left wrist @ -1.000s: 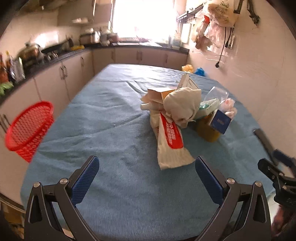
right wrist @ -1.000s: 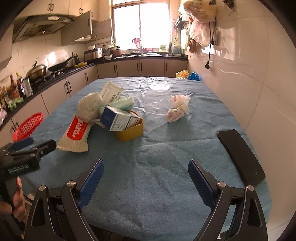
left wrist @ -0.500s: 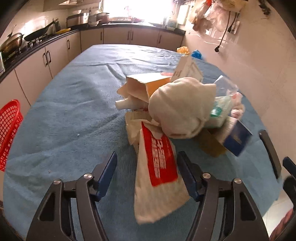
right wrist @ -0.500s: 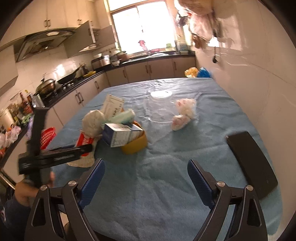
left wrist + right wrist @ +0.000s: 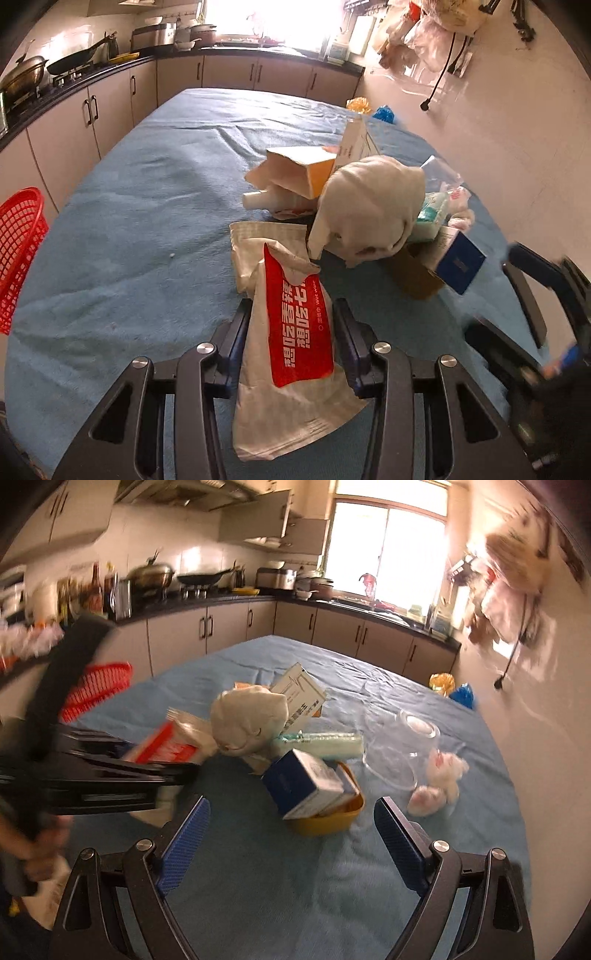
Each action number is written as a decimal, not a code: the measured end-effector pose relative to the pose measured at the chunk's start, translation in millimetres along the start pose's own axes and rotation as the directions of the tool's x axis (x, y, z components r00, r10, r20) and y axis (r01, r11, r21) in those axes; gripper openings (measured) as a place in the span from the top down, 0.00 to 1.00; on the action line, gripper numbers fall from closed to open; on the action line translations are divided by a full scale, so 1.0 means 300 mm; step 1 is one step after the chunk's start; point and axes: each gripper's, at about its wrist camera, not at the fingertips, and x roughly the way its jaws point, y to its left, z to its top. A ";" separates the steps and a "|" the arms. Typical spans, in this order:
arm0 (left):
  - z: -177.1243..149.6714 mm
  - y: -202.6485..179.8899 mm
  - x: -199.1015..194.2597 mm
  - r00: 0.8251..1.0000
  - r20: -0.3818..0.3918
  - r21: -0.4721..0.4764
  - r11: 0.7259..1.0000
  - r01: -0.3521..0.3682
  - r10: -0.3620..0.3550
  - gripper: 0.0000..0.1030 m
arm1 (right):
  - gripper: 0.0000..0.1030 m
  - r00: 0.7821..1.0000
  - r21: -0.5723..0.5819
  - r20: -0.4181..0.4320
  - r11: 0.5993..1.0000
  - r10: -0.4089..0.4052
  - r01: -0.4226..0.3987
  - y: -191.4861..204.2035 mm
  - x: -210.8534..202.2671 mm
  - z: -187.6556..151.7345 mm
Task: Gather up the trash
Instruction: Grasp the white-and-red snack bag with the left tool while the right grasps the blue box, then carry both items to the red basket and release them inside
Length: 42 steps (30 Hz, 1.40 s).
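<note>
A heap of trash lies on the blue-covered table. At its near end is a white wet wipe packet with a red label. My left gripper has its jaws closing on this packet, and both pads touch its crumpled sides. Behind it sit a crumpled white wad, an open carton and a blue-and-white box. My right gripper is open over bare cloth, just short of a yellow bowl that holds the blue-and-white box. The left gripper shows there as a black blur.
A red mesh basket hangs beside the table's left edge. A clear plastic container and pink-white tissues lie right of the heap. Kitchen counters run along the left and far sides, and a wall stands close on the right.
My left gripper moved forward over the wet wipe packet and its jaws narrowed from wide apart onto the packet's sides. My right gripper swung and rolled, still open.
</note>
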 end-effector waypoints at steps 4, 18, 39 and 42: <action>-0.011 0.012 -0.027 1.000 0.016 -0.002 1.000 -0.001 0.001 0.59 | 0.10 0.999 -0.056 -0.035 0.998 -0.028 0.026 0.004 0.083 0.016; -0.027 0.005 -0.091 0.997 0.064 0.028 0.999 0.031 -0.032 0.59 | 0.59 0.999 0.135 -0.035 0.991 0.015 -0.010 -0.152 0.079 0.025; 0.001 0.060 -0.269 0.981 0.191 0.021 1.000 -0.022 0.017 0.59 | 0.59 0.962 0.285 0.096 0.918 0.257 -0.274 -0.118 -0.087 0.108; 0.004 0.121 -0.302 0.976 0.212 -0.008 0.999 -0.044 0.045 0.59 | 0.59 0.948 0.258 0.091 0.913 0.304 -0.318 -0.053 -0.078 0.155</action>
